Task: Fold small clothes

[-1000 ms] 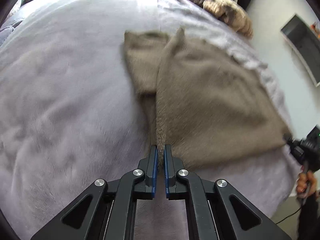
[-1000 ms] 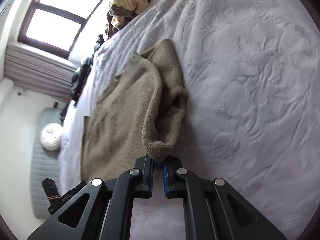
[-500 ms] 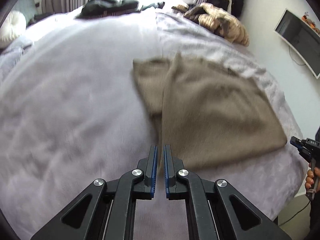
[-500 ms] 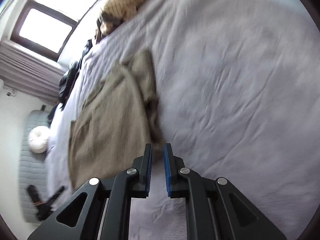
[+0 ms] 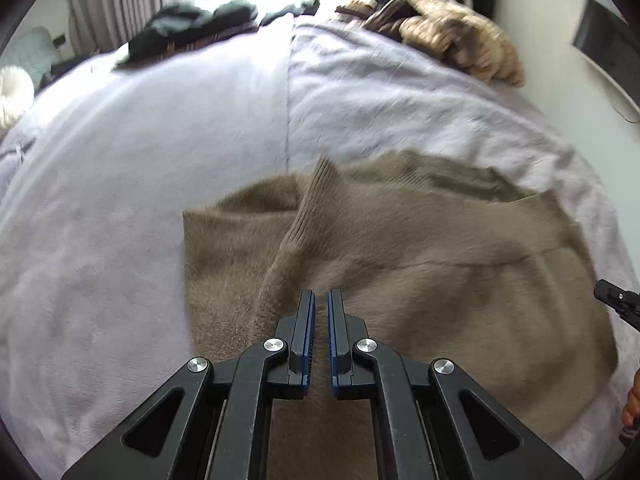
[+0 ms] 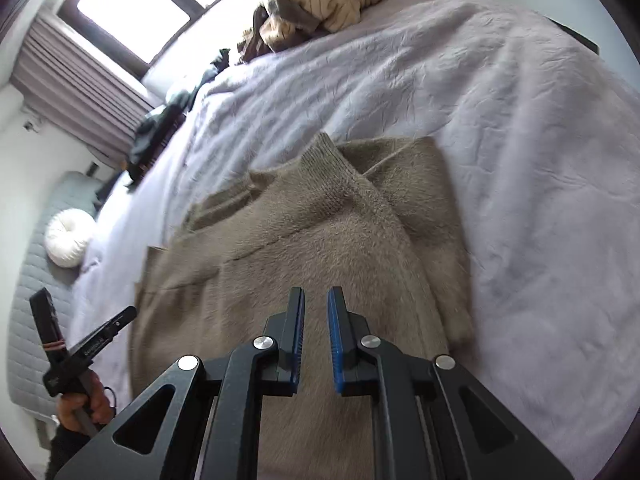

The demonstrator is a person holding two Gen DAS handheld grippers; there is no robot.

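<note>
Both pairs of fingers hang empty over the brown sweater (image 5: 440,280): the left gripper (image 5: 321,300) has its fingers together, the right gripper (image 6: 316,296) has its fingers slightly apart. Just beyond them, one side panel with its ribbed cuff (image 6: 324,160) lies folded across the body on the bed (image 6: 520,120). Further folds appear to remain.

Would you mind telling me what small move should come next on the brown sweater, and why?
Probably bring the left gripper down onto the ribbed cuff of the folded-in sleeve and flatten it. The sweater lies on the bed with one side folded over, the cuff pokes up, and neither gripper, left or right, holds any cloth.
</note>
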